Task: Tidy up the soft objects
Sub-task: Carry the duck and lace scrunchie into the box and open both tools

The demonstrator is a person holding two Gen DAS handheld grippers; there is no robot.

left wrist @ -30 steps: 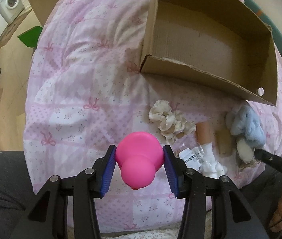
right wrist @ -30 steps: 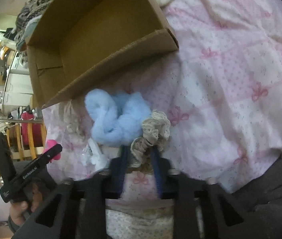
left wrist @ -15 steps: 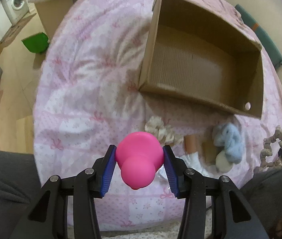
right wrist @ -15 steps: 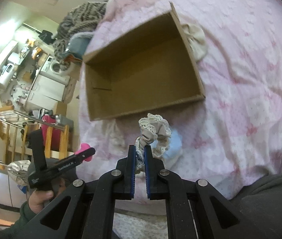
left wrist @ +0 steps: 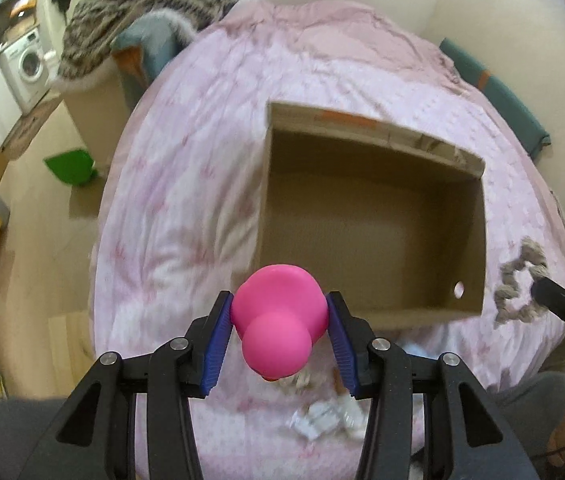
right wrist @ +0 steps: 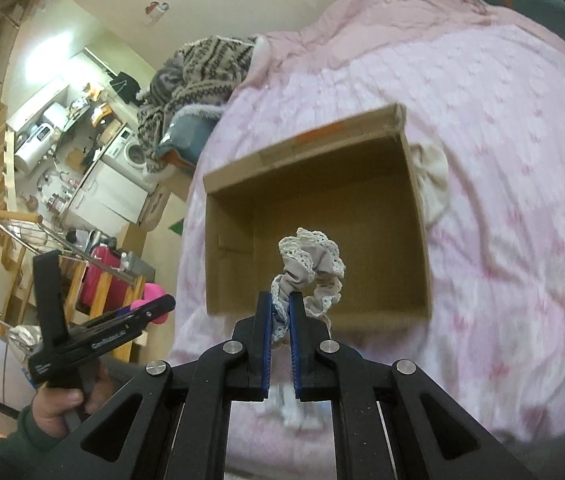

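Observation:
My left gripper (left wrist: 278, 314) is shut on a pink rubber toy (left wrist: 278, 320), held in the air just before the near wall of an open cardboard box (left wrist: 370, 216) on the pink quilt. My right gripper (right wrist: 280, 304) is shut on a beige lace scrunchie (right wrist: 314, 268), which hangs in front of the same cardboard box (right wrist: 314, 216). The scrunchie (left wrist: 516, 284) also shows at the right edge of the left wrist view. In the right wrist view, the left gripper (right wrist: 154, 312) with the pink toy (right wrist: 150, 296) sits at lower left, held by a hand (right wrist: 62, 404).
The box inside looks bare. A cream cloth (right wrist: 434, 184) lies against its right wall. White packets (left wrist: 322, 416) lie on the quilt (left wrist: 186, 208) below the left gripper. A patterned blanket pile (left wrist: 154, 12) sits at the bed's far end. Floor and a green item (left wrist: 72, 166) lie left.
Both grippers rose and tilted up. The box now sits central in both views. The blue plush and other soft items have dropped out of sight below.

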